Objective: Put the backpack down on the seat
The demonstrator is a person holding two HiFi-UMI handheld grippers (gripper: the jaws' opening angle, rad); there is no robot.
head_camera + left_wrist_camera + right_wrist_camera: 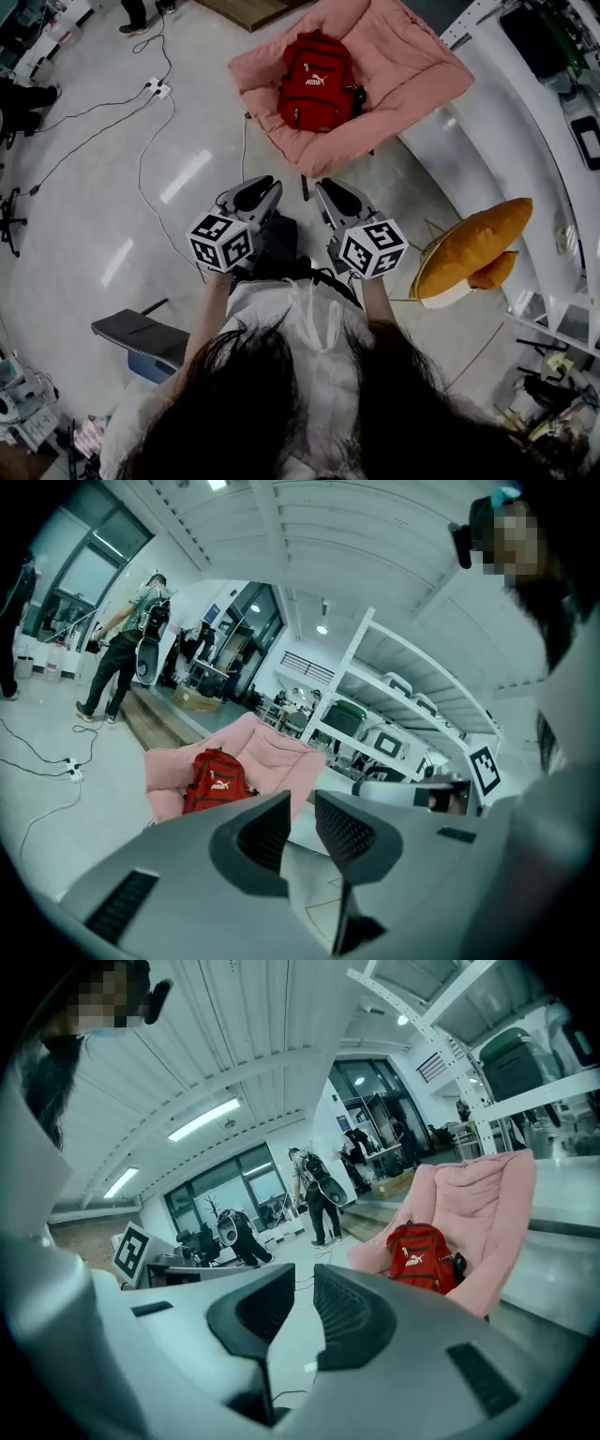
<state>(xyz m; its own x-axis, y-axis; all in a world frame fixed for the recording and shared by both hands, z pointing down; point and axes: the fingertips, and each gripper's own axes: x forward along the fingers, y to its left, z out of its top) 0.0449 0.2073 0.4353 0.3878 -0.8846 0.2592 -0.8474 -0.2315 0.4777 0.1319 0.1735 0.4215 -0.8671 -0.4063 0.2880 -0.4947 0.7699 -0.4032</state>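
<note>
Where your backpack sits: the backpack point(317, 82) rests on the pink seat point(412, 66), upright against the cushioned back, near the middle.
Backpack appearance: red fabric, white logo on the front pocket, dark zips, black strap showing at one side.
Left gripper point(302, 808): jaws slightly apart, nothing between them; you hold it close to your body, well apart from the backpack.
Right gripper point(305, 1283): jaws likewise a narrow gap apart, empty; just beside the left gripper.
Cables point(141, 159): trailing over the pale floor point(94, 216) left of the seat.
</note>
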